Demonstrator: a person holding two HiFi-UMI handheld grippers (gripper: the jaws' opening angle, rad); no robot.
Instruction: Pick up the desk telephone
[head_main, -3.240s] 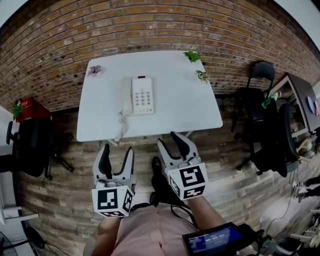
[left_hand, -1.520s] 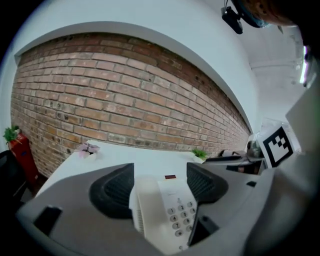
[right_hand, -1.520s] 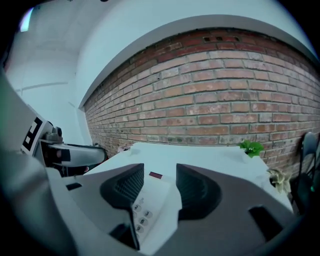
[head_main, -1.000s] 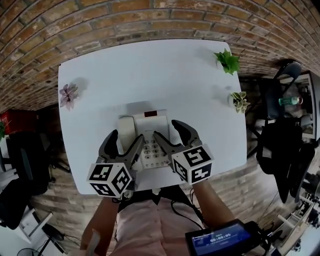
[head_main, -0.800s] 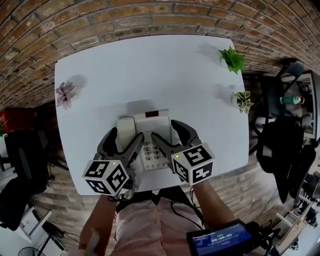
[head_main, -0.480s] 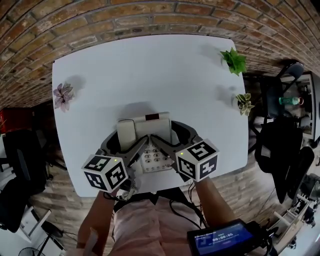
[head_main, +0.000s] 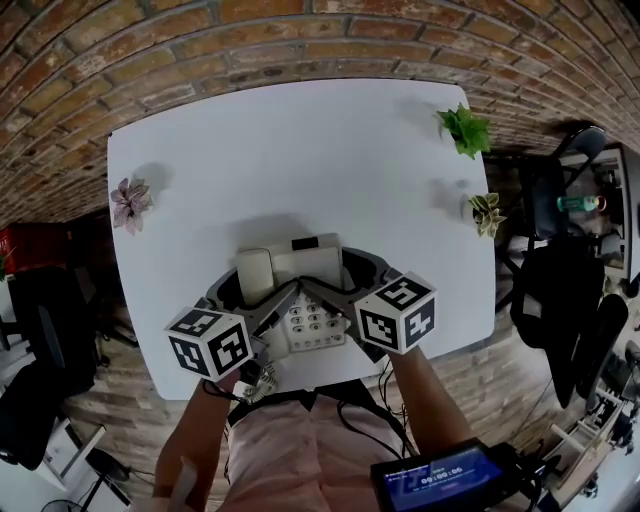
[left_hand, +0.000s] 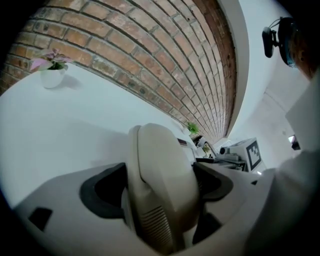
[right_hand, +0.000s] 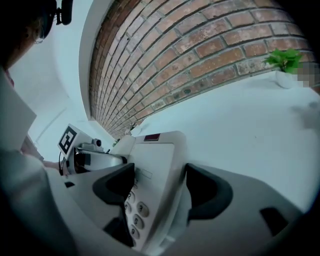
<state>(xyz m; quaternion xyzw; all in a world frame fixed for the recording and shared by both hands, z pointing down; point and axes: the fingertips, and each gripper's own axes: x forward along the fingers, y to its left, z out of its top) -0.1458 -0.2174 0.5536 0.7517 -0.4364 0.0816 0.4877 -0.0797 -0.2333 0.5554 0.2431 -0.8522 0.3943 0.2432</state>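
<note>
Handset (left_hand: 160, 185) in L jaws, base (right_hand: 155, 165) in R

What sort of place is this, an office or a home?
Probably an office: a desk telephone on a plain white table, a brick wall behind it, and black office chairs at the sides.

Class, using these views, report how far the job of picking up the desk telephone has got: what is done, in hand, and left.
Done: the reach; both grippers are at the phone. In hand: the left gripper is shut on the handset, the right gripper on the telephone base across its keypad side. Left: the lift; the phone seems to rest on the table.
</note>
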